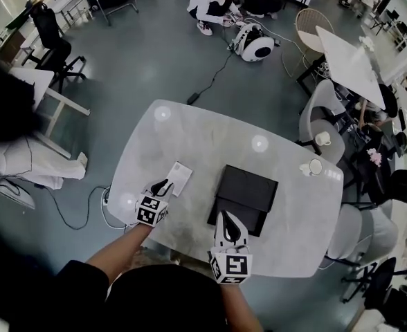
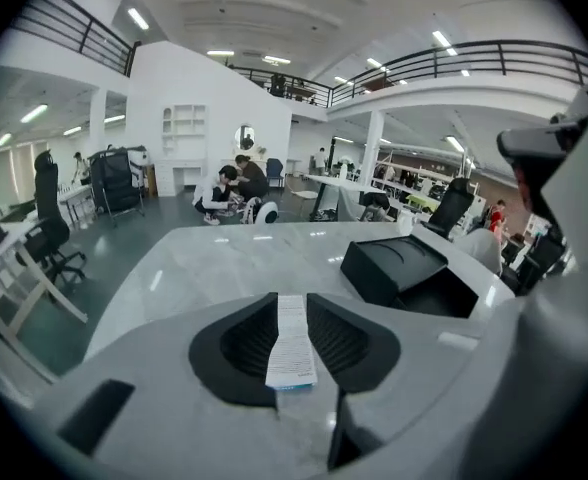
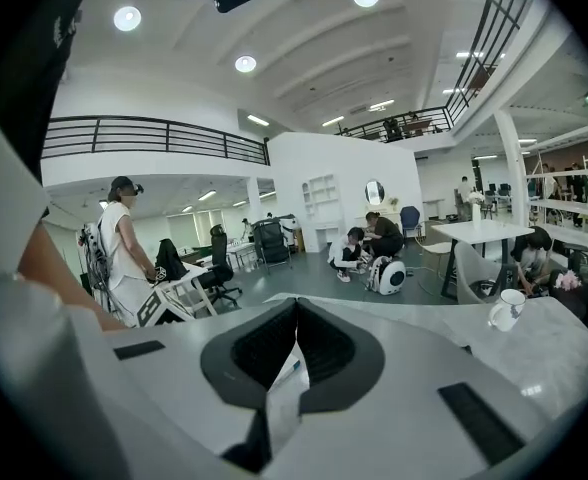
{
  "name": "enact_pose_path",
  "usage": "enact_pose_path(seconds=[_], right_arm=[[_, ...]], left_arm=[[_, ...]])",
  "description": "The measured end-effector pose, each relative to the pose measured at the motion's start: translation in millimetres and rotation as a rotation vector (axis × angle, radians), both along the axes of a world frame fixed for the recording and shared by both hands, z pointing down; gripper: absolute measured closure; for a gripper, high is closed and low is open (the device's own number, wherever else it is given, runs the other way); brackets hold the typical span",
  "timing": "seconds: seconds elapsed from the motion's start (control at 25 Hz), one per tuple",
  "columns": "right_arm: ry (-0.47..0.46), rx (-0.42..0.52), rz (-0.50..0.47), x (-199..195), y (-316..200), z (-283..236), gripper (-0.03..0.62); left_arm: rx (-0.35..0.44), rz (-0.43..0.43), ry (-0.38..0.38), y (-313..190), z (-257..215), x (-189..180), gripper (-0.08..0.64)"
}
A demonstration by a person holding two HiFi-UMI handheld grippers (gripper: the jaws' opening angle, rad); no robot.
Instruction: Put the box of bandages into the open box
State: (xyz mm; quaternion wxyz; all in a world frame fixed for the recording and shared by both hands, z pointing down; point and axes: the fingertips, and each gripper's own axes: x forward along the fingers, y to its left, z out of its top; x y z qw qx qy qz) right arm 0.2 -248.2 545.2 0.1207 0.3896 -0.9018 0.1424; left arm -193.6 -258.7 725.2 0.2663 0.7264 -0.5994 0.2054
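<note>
The white box of bandages (image 1: 181, 177) lies on the pale marble table (image 1: 190, 130), left of the open black box (image 1: 245, 189). My left gripper (image 1: 165, 184) has its tips at the bandage box's near corner. In the left gripper view its jaws (image 2: 292, 303) stand a narrow gap apart, and the printed box (image 2: 292, 348) fills that gap; the black box (image 2: 394, 263) is ahead to the right. My right gripper (image 1: 229, 221) hovers over the black box's near edge, its jaws (image 3: 294, 308) meeting at the tips. A thin white strip shows below them; I cannot tell what it is.
A white cup (image 1: 315, 166) stands near the table's right edge, also visible as the cup (image 3: 504, 310) from the right gripper. Chairs crowd the right side. Far back, people crouch by a white round robot (image 1: 253, 45), and a cable runs across the floor.
</note>
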Motion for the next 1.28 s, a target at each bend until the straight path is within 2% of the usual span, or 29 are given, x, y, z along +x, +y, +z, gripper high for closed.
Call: enact_pose_path(seconds=[0.08,0.16,0.2,0.24,0.4,0.64,0.8,1.0,1.28], right_arm=[[-0.004,-0.019,-0.004,2.8,1.7,6.0,0.58],[-0.014,-0.041,-0.008,3.9,5.0,11.4,0.58],[-0.014,-0.05,-0.011,4.3,6.9,14.0,0.58],[-0.01,-0.058,-0.014,4.9,8.5,16.4,0.58],[0.011,-0.076,-0.016,9.5,10.3,24.8,0.58],[0.035,-0.081,0.013,26.6,6.6,26.4,0.58],[0.05,-0.085,0.03,35.5,7.4,30.0,0.58],[0.066,-0.095,0.055,50.8,11.4,38.8,0.58],[0.081,-0.113,0.094,58.4,29.1,43.3,0.58]], left_arm=[[-0.034,-0.036,0.072,-6.7,13.8,0.6,0.441],[-0.065,-0.047,0.121,-13.4,26.2,1.4,0.357],[-0.085,-0.034,0.123,-16.2,32.8,2.9,0.279],[-0.105,-0.015,0.111,-18.7,39.4,4.5,0.25],[-0.158,0.022,0.039,-29.2,64.0,3.7,0.191],[-0.246,0.019,0.031,-38.1,90.7,5.9,0.159],[-0.317,0.006,-0.007,-35.8,110.5,1.1,0.131],[-0.355,0.045,-0.028,-35.1,129.4,11.8,0.109],[-0.373,0.013,-0.033,-41.0,132.1,10.8,0.107]])
